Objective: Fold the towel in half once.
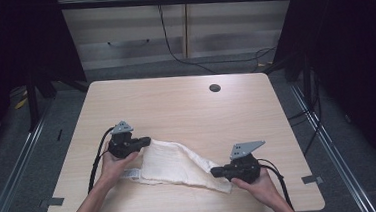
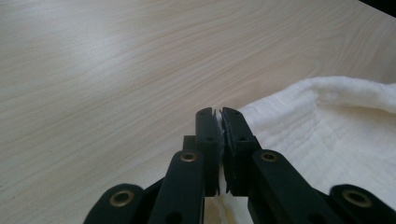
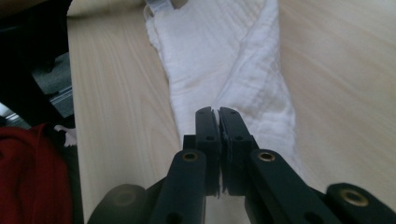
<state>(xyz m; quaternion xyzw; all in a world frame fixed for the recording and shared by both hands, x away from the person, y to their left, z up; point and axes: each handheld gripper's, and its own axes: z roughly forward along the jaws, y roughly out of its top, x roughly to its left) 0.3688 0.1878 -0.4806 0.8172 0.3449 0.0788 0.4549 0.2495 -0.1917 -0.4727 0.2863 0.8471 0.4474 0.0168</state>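
A white towel (image 1: pixel 175 162) lies crumpled and stretched across the near part of the wooden table (image 1: pixel 176 107). My left gripper (image 1: pixel 147 140) is at the towel's left end, jaws shut on its corner; in the left gripper view the white cloth (image 2: pixel 327 135) shows pinched between the black jaws (image 2: pixel 218 114). My right gripper (image 1: pixel 214 172) is at the towel's right end. In the right gripper view its jaws (image 3: pixel 216 112) are pressed together over the towel (image 3: pixel 224 60), with a thin edge of cloth between them.
A round cable hole (image 1: pixel 215 88) sits in the far right part of the table. A label (image 1: pixel 130 173) hangs at the towel's near left edge. Red fabric (image 3: pixel 28 172) shows beyond the table's edge in the right gripper view. Drawers and cables stand behind the table.
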